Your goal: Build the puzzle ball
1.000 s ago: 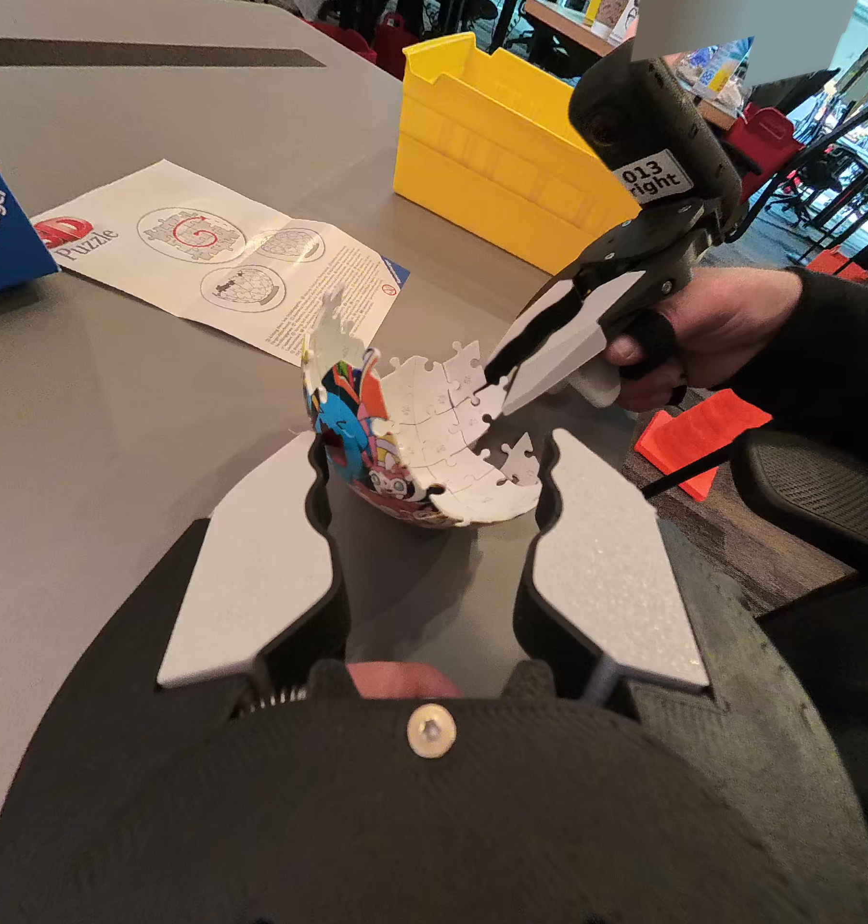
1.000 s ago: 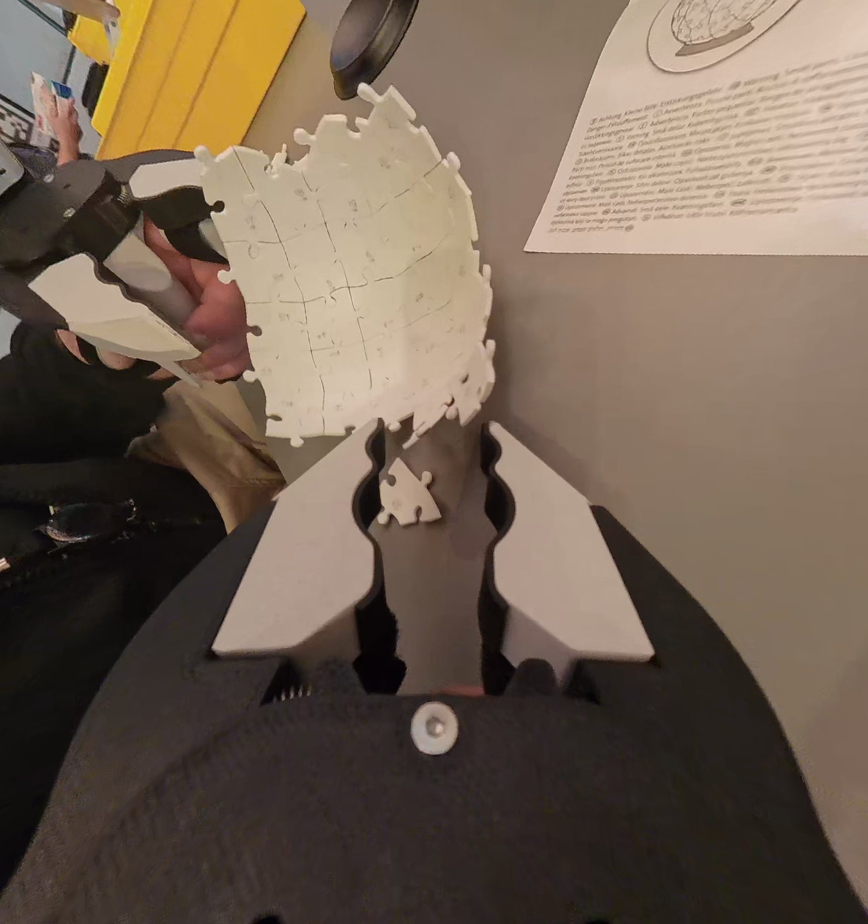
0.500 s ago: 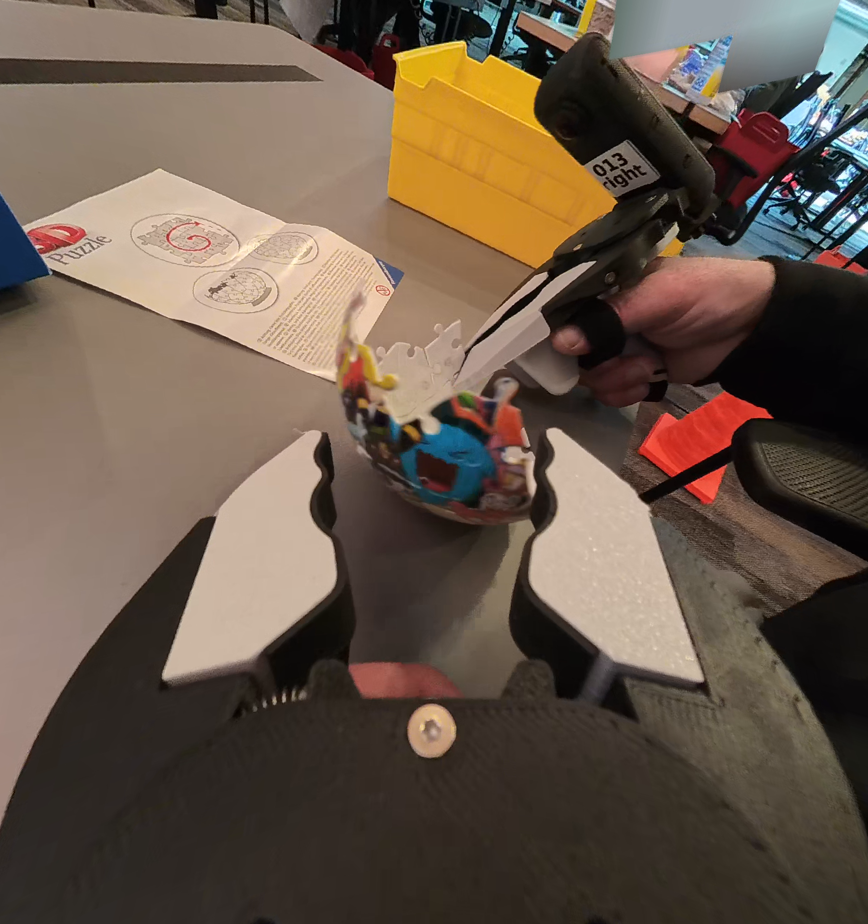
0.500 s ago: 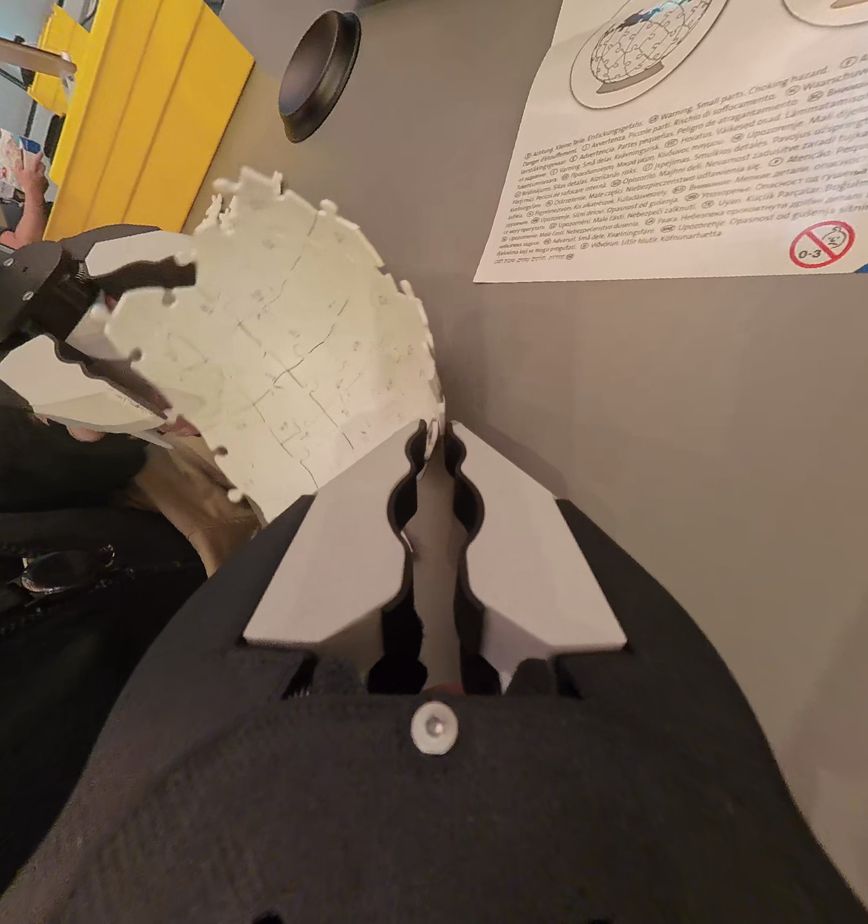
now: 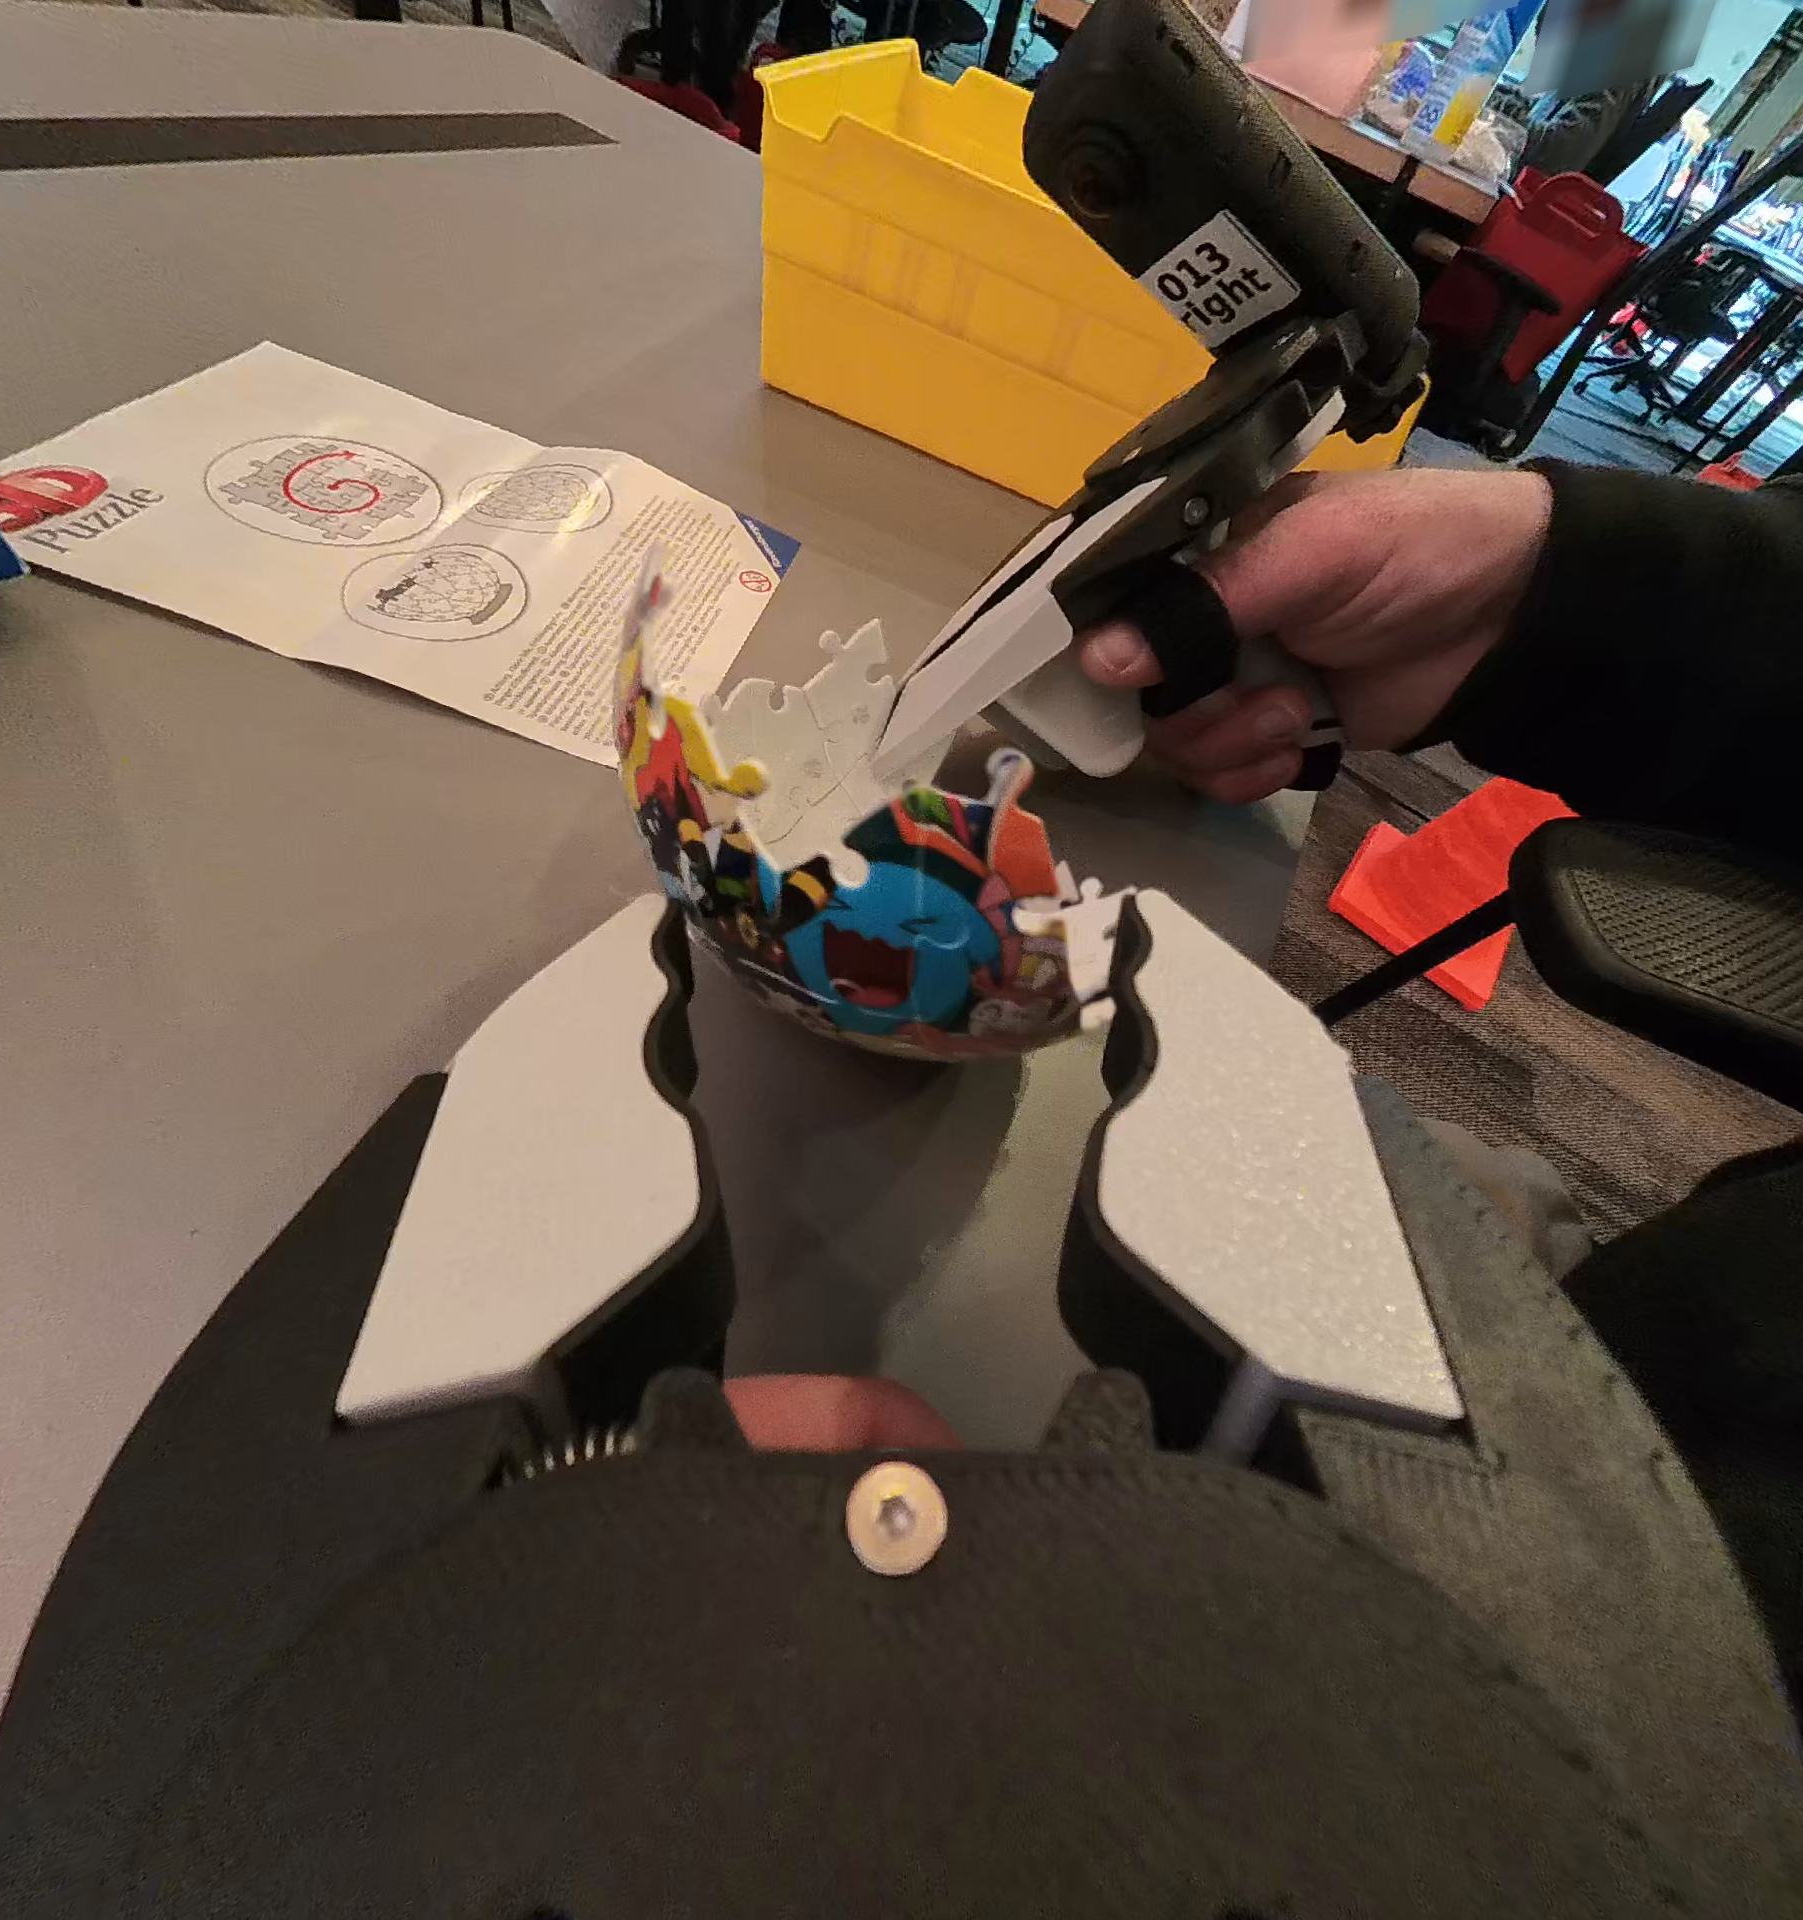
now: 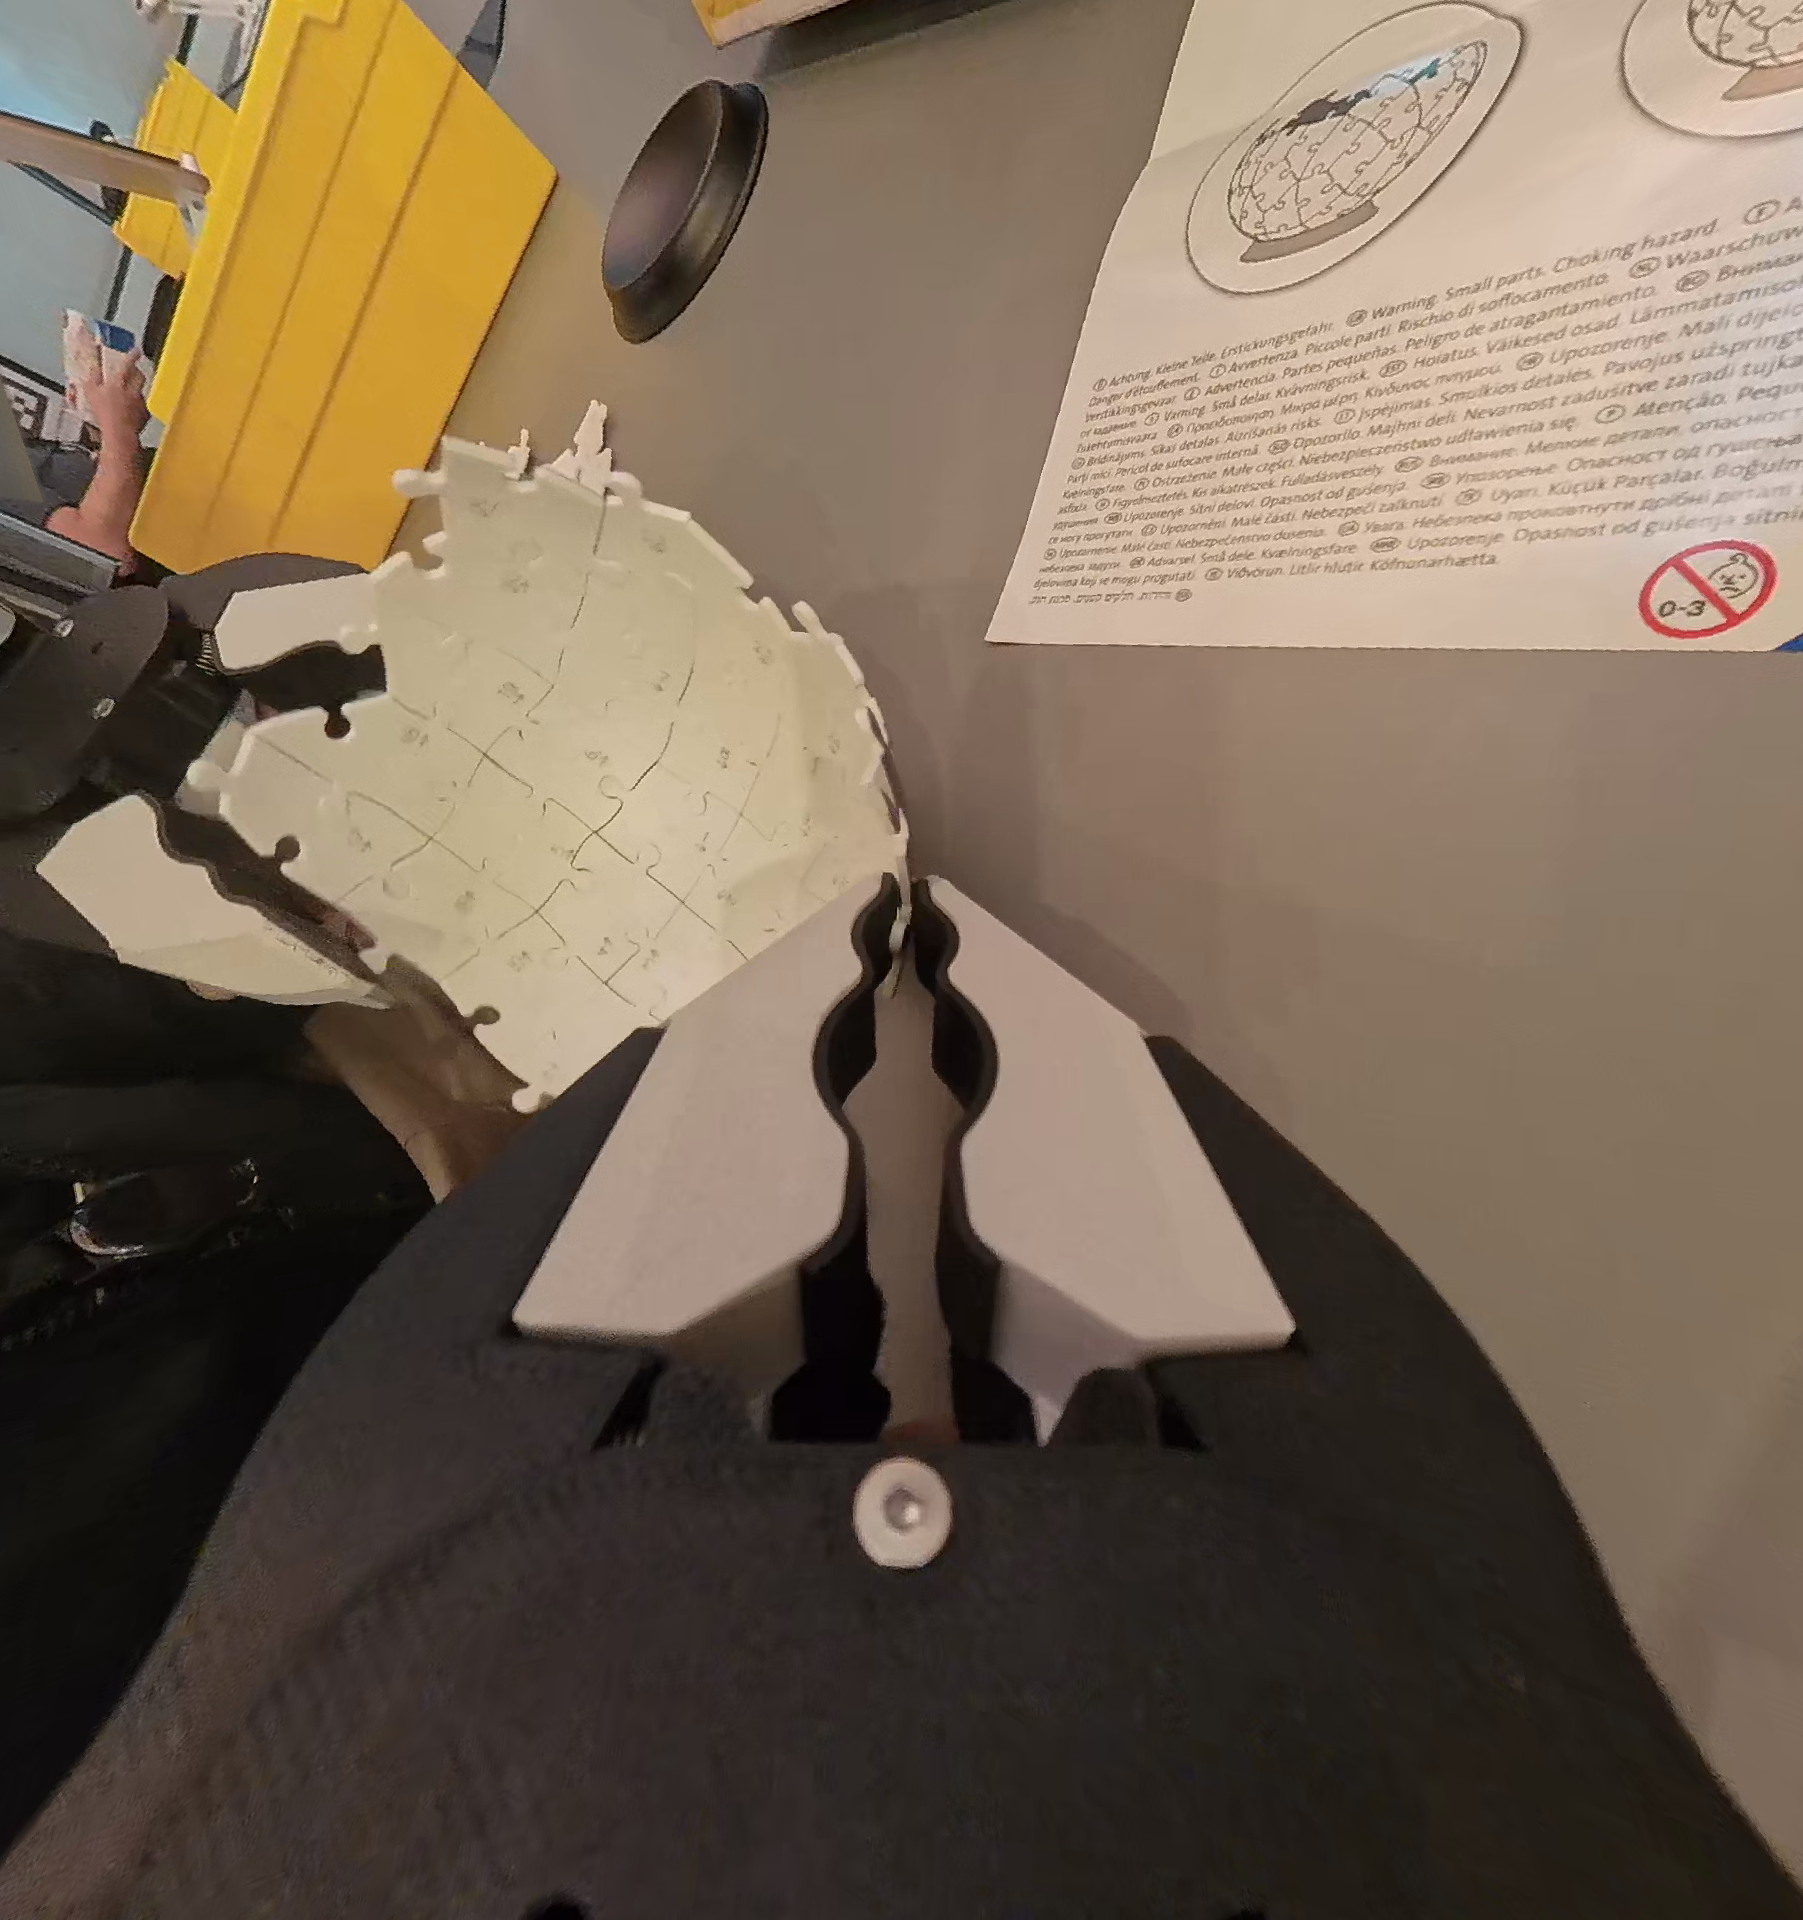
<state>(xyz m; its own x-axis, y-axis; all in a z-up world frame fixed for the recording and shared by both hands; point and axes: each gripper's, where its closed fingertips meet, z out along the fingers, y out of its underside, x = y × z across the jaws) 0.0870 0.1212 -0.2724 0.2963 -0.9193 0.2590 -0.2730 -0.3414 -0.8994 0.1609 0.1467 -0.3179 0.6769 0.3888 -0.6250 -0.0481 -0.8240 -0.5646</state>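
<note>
Two grippers work on one half-built shell. Nearest in the left wrist view, the left gripper (image 5: 897, 925) has its jaws spread wide and empty, one tip on each side of the puzzle ball (image 5: 855, 883), which sits on the grey table (image 5: 253, 883); whether the right-hand tip touches the white tabs at the shell's edge I cannot tell. The ball is an open bowl for now, colourful cartoon print outside and plain white inside, with a jagged unfinished rim. The right gripper (image 6: 905, 914) is clenched almost fully, pinching the thin wall of the shell at its rim, seemingly right where a piece goes in; whether it grips a loose piece or the shell alone is hidden. My reading is that this is the seating of a rim piece, or a re-grip to turn the shell. Next, the left jaws would need to close gently around the bowl to steady it while the right presses the tabs home; squeezing hard could pop the joints apart. Farther off lie the instruction sheet (image 5: 388, 520), a black round stand (image 6: 684, 208) and the yellow bin (image 5: 938, 312).
</note>
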